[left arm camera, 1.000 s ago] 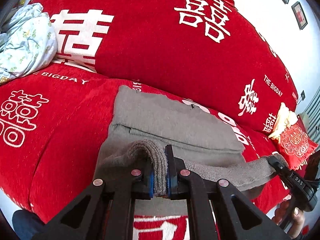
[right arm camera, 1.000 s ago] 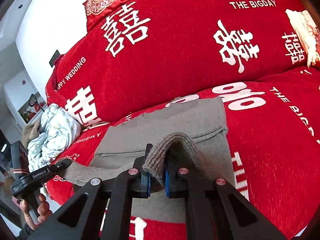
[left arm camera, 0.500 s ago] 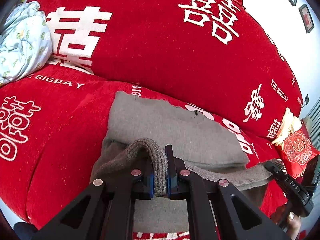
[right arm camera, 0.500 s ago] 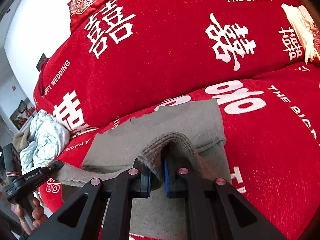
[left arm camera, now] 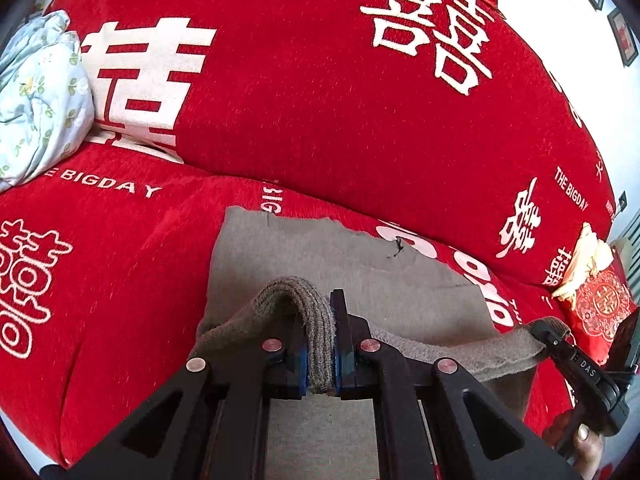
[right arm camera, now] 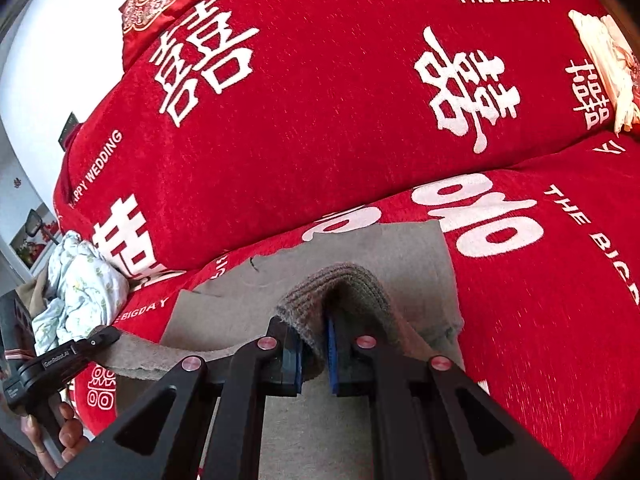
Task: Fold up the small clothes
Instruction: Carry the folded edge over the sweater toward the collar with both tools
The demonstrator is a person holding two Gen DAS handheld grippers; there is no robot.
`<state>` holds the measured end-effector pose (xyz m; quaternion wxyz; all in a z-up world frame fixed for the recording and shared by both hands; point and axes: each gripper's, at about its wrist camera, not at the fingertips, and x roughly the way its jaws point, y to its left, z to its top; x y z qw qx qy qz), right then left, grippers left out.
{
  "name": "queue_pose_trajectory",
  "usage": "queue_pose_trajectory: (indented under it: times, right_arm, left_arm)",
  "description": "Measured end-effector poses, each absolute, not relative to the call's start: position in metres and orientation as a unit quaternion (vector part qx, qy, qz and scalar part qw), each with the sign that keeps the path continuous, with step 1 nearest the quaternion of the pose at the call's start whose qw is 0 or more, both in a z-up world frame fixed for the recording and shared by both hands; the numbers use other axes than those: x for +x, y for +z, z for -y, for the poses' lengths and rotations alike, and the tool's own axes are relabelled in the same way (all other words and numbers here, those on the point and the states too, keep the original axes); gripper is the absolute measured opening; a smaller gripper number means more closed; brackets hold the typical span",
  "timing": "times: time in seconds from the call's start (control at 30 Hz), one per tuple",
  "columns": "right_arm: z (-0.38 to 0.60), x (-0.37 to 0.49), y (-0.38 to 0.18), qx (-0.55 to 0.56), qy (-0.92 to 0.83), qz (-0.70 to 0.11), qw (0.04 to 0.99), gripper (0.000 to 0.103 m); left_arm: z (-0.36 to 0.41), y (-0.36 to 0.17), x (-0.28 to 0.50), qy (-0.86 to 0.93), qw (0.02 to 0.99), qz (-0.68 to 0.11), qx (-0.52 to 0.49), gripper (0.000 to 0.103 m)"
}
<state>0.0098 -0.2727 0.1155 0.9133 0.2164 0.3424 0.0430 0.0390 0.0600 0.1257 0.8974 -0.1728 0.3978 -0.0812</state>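
1. The grey garment (left arm camera: 340, 276) lies on the seat of the red sofa (left arm camera: 320, 120), its far edge just short of the sofa's backrest. We hold its near ribbed hem raised: the left tongs (left arm camera: 320, 364) are pinching one end of the hem, the right tongs (right arm camera: 312, 356) the other.
2. We judge the fold could land skewed if one end of the hem reaches the far edge ahead of the other, since the hem sags between the two grips.
3. The thick rib could slip out of the right tongs, where the cloth sits off to one pad.
4. The loose thread (left arm camera: 397, 248) at the far edge might snag.
5. Only the left wrist view shows the embroidered cushion (left arm camera: 600, 308) at the sofa's right end. Only the right wrist view shows the room beyond the floral bundle (right arm camera: 80, 284) at the sofa's left end.
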Motion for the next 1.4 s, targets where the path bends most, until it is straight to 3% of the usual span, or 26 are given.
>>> queue_pose_trajectory:
  times: [1.4]
  right_arm:
    - [0.284, 0.104, 0.105, 0.227, 0.007, -0.364, 0.903, 0.006]
  left_arm:
    - [-0.054, 0.109, 0.137, -0.061, 0.879, -0.436, -0.182, 0.01]
